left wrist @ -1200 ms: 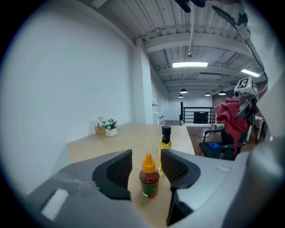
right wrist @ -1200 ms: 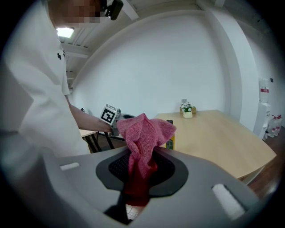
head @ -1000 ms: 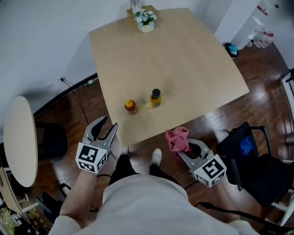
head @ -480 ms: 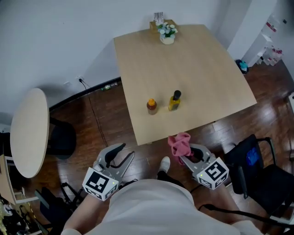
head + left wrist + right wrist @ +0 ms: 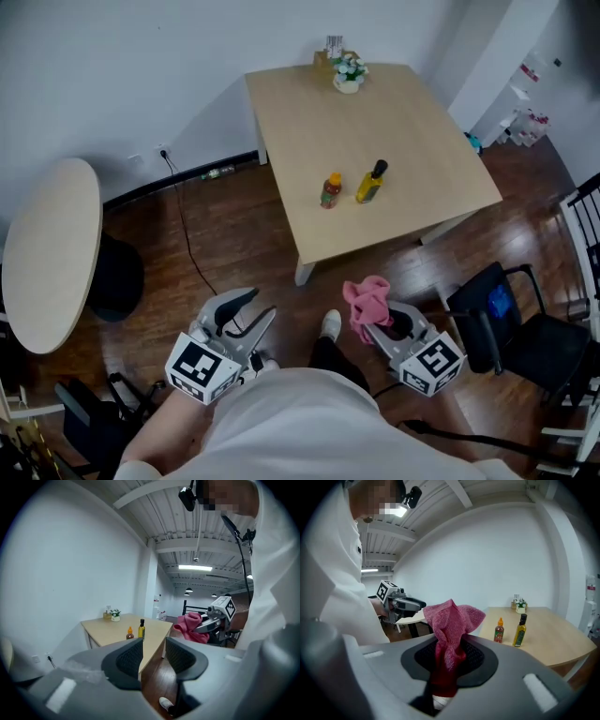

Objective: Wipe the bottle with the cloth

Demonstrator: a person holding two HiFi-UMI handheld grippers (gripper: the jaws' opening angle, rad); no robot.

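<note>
Well back from counter (image 5: 403,112), clamping cloth (image 5: 364,298) in right tool (image 5: 382,324), holding left tool (image 5: 255,309) agape, empty; yet to wipe bottle (image 5: 372,183).

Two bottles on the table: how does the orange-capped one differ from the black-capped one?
The orange-capped red sauce bottle is shorter and squatter; the black-capped yellow oil bottle is taller and slimmer. In the head view the sauce bottle stands left of the oil bottle. Both stand upright, close but apart, on the light wooden table.
</note>
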